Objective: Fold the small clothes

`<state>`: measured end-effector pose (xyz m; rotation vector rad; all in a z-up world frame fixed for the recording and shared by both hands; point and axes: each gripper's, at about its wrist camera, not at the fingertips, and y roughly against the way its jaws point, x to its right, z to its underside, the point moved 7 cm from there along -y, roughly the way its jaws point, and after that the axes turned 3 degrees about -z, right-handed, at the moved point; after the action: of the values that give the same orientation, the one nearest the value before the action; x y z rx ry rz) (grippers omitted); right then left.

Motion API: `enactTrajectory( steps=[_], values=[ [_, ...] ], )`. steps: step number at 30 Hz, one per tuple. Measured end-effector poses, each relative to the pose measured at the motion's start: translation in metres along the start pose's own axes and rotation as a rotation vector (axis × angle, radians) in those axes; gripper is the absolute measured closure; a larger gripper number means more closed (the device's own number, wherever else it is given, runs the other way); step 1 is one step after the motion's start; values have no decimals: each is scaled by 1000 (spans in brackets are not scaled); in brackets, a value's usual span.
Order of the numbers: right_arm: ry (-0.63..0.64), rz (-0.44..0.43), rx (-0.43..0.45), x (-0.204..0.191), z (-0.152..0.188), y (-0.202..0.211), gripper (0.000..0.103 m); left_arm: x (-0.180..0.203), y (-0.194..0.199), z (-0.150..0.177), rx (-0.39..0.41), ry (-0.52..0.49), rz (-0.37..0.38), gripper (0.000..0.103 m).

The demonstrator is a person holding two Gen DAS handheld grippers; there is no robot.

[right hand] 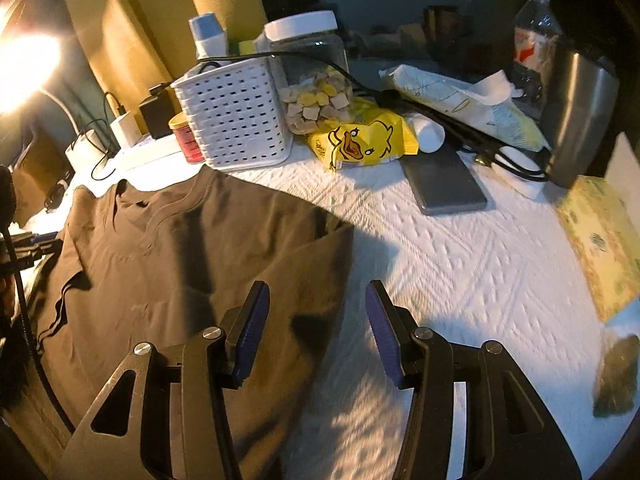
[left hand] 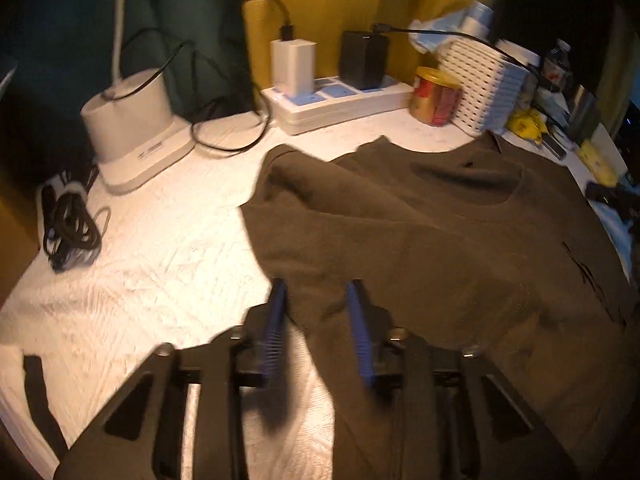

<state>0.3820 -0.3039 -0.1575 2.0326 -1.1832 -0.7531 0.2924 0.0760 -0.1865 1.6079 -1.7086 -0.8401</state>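
While both spread wide: left gripper, right gripper over brown shirt, white basket behind.

No readable text in either view.
Yellow snack bag carries a cartoon duck face, no legible words. Red-and-gold can has a label, print too blurred to read. Water bottle has a red-and-white label, unreadable. Lamp base shows a small dark marking on its front edge, too small to make out. Dark shirt has black marks near its right edge, not decipherable. Tissue pack print is faint and illegible.
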Motion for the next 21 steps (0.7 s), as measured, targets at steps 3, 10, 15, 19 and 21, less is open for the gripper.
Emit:
enactTrajectory(
  steps=[3, 10, 15, 19, 21],
  values=[
    [-12, -27, -25, 5, -4, -13, 50, 2, 5, 0, 16, -16, -14, 96],
    [-3, -78, -28, 4, -12, -31, 84, -17, 17, 4, 22, 22, -81, 97],
    [41, -17, -5, 0, -16, -30, 96, -24, 20, 6, 15, 32, -100, 98],
    [38, 97, 47, 17, -25, -19, 96, -29, 25, 3, 23, 28, -123, 99],
    [40, 129, 52, 24, -26, -16, 97, -33, 25, 3, 21, 20, -145, 101]
  ],
)
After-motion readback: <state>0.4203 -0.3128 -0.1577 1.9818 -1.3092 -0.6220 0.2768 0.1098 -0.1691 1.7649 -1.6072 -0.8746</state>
